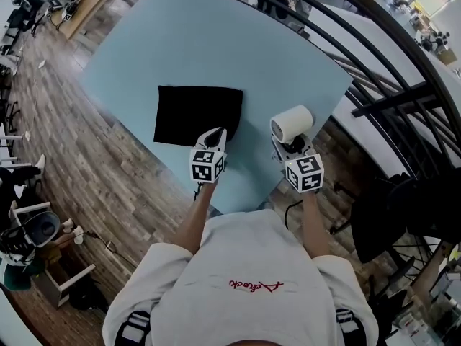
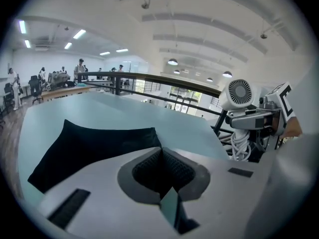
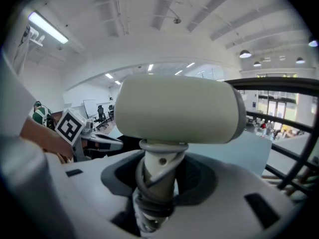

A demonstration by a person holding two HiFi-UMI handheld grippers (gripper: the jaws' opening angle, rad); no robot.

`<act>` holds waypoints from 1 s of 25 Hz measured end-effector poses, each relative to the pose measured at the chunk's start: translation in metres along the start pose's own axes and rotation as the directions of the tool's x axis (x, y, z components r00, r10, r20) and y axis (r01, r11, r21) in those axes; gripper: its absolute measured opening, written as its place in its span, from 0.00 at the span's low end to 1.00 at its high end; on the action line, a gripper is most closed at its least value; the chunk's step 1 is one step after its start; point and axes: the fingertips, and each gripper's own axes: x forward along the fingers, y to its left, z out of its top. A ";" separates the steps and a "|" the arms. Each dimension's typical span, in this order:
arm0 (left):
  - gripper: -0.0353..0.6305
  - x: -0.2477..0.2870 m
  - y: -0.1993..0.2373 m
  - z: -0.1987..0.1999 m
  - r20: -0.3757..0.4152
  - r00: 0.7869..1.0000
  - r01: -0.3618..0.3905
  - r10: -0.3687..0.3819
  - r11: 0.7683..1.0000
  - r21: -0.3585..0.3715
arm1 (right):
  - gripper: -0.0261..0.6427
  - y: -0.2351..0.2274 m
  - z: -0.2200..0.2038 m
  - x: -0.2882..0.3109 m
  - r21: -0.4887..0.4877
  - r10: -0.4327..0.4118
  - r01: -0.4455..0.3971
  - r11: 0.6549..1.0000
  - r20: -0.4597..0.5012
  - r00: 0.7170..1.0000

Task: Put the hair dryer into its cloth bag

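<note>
The black cloth bag [image 1: 196, 112] lies on the light blue table [image 1: 216, 42]. My left gripper [image 1: 216, 134] is at the bag's near edge. In the left gripper view the jaws [image 2: 162, 167] are shut and the bag [image 2: 94, 148] runs right up into them, so its edge seems pinched. To the right, off the table's corner, my right gripper [image 1: 290, 147] is shut on the handle of the white hair dryer [image 1: 292, 122]. Held upright, the dryer [image 3: 177, 108] has its cord wound round the handle [image 3: 155, 178]. The dryer's rear grille [image 2: 240, 92] shows at the right of the left gripper view.
A black curved railing [image 1: 389, 71] runs close behind and right of the table. A dark chair [image 1: 396, 215] stands on the wooden floor [image 1: 122, 186] at my right. Desks and people are far off at the left [image 2: 45, 78].
</note>
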 end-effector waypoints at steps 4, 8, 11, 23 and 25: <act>0.08 -0.007 0.000 0.001 0.027 1.000 -0.004 0.004 1.000 -0.023 | 0.31 0.015 -0.006 0.014 -0.077 0.039 -0.044 0.996 -0.064 0.997; 0.08 -0.012 0.004 0.004 0.039 0.999 0.011 -0.009 0.999 -0.043 | 0.31 0.028 -0.004 0.033 -0.169 0.064 -0.086 0.982 -0.130 0.989; 0.08 -0.016 0.008 0.006 0.041 0.999 0.025 -0.023 0.999 -0.048 | 0.31 0.037 -0.004 0.046 -0.270 0.060 -0.111 0.956 -0.191 0.980; 0.08 -0.015 0.011 0.002 0.041 0.998 0.051 -0.049 0.997 -0.060 | 0.31 0.042 -0.049 0.078 -0.680 -0.049 -0.366 0.635 -0.508 0.860; 0.08 -0.014 0.010 0.000 0.039 0.998 0.056 -0.054 0.997 -0.062 | 0.31 0.041 -0.054 0.083 -0.692 -0.063 -0.398 0.603 -0.538 0.840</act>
